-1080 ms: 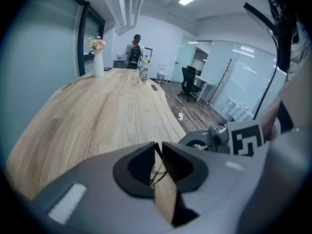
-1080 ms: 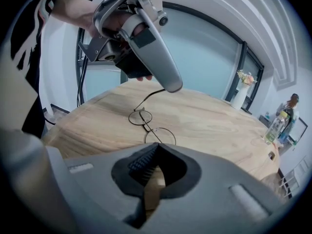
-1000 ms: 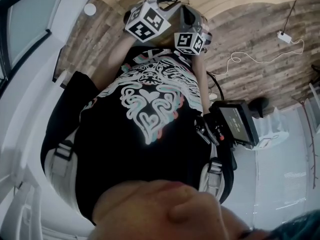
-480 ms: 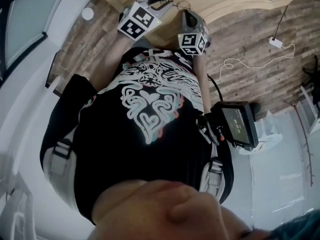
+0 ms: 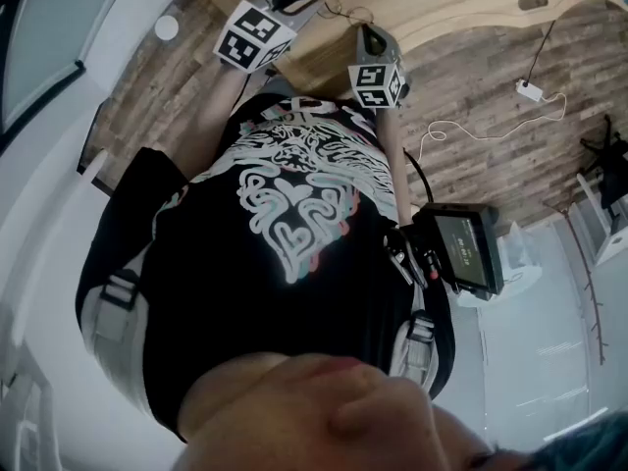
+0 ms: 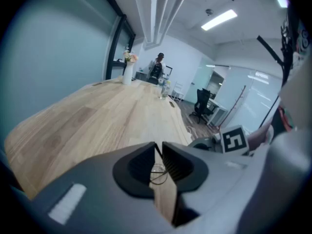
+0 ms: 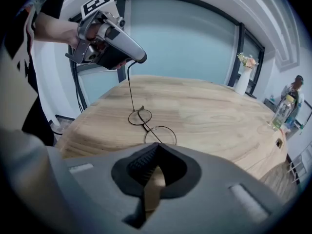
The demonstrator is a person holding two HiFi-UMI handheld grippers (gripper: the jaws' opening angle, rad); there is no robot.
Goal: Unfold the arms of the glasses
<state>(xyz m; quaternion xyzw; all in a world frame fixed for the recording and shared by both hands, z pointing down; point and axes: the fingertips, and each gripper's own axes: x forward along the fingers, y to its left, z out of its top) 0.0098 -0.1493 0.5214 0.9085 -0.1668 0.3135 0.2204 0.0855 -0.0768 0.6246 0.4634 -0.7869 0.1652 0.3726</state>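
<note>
Thin round wire glasses [image 7: 146,123] hang low over the wooden table [image 7: 209,111] in the right gripper view. My left gripper [image 7: 139,58] is up at the left, shut on the tip of one arm, which drops straight down to the frame. The other arm runs from the frame into my right gripper [image 7: 156,147], whose jaws are shut on its end. In the left gripper view the left gripper [image 6: 159,147] is pinched together, with wire and a lens rim [image 6: 157,173] showing in the slit. The head view shows both marker cubes, left [image 5: 253,35] and right [image 5: 376,72], above my torso.
A white vase of flowers [image 7: 243,79] and a bottle [image 7: 282,112] stand further along the table. A person [image 6: 157,68] stands at its far end, near an office chair [image 6: 200,106]. A black device [image 5: 461,248] hangs at my hip, and a white cable [image 5: 481,126] lies on the floor.
My left gripper has moved left and away from the right gripper in the head view, widening the space between them. The right gripper has barely moved.
</note>
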